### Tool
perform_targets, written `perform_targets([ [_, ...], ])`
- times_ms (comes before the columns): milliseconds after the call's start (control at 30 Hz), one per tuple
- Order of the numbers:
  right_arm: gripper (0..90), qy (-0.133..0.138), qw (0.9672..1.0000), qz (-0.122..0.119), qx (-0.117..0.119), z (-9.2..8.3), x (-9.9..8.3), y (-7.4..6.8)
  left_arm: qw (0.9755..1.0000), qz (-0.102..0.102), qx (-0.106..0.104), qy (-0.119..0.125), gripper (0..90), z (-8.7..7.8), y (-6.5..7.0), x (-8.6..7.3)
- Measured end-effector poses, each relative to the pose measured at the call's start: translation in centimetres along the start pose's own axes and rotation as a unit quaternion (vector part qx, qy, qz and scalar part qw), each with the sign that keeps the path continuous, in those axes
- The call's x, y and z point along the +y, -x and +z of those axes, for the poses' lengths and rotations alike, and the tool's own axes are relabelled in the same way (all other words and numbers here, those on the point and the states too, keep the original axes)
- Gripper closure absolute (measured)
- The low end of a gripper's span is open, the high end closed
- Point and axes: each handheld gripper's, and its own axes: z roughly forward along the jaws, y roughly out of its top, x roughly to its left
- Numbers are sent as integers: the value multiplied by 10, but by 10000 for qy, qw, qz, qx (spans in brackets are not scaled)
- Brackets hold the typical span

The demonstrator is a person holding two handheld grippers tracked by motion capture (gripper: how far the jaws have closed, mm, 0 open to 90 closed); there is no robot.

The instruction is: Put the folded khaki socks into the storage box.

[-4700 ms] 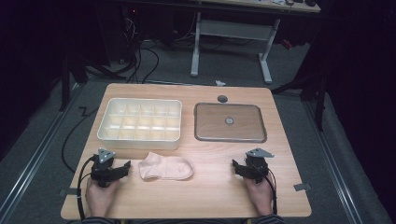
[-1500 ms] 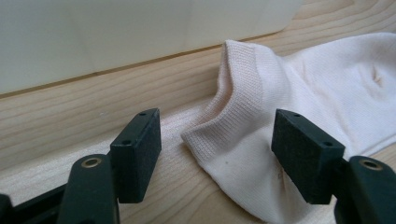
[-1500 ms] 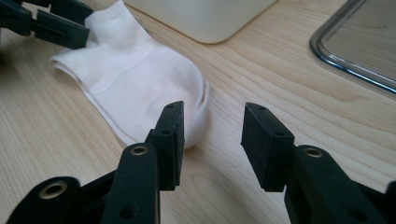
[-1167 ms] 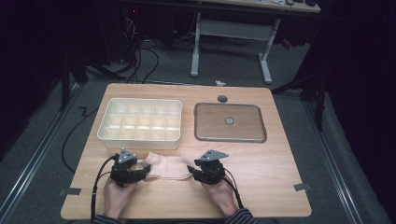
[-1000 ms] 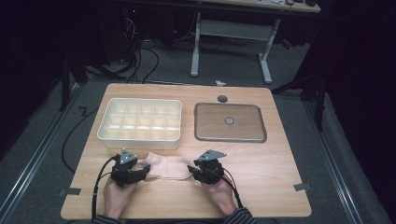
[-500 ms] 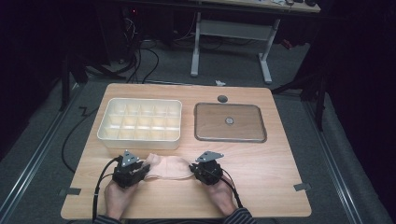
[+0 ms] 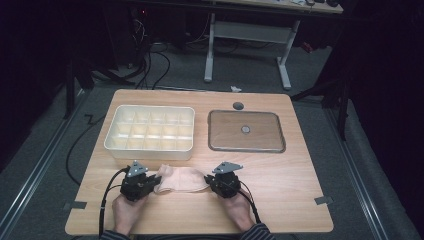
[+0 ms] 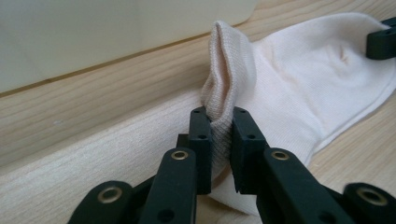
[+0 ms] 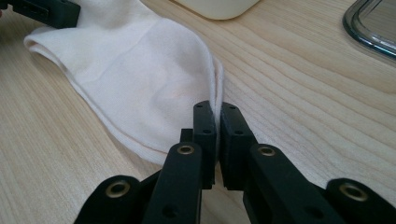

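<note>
A pale pink sock (image 7: 181, 180) lies flat near the table's front edge, between my two grippers. My left gripper (image 7: 151, 185) is shut on the ribbed cuff; in the left gripper view its jaws (image 8: 220, 135) have just been closing and now pinch the bunched fabric of the sock (image 8: 299, 88). My right gripper (image 7: 212, 183) is shut on the opposite, toe end. In the right gripper view its jaws (image 9: 217, 123) have just closed on the folded edge of the sock (image 9: 140, 79). Each gripper view shows the other gripper's jaw tip at the far end.
A cream tray with several compartments (image 7: 150, 146) stands just behind the sock at the left. A flat clear lid with a metal rim (image 7: 246, 147) lies at the back right, and its edge (image 9: 373, 28) shows in the right gripper view. A small dark disc (image 7: 238, 106) sits near the far edge.
Both hands came inward from the table's sides to the sock's two ends. Within the last second the jaws of both grippers closed on the fabric; the hands stayed put.
</note>
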Motion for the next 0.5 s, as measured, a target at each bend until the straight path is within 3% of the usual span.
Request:
perform_targets([
  [200, 865, 34, 10000, 20, -12, -4, -1, 3, 9994, -170, -233, 168, 811, -3, -1, 3],
  [367, 865, 54, 10000, 22, -23, -8, -2, 6, 9995, 4, -255, 196, 812, -6, 8, 10],
  [500, 865, 60, 10000, 48, -54, -13, -3, 8, 9992, -8, -340, 232, 812, -6, 11, 15],
])
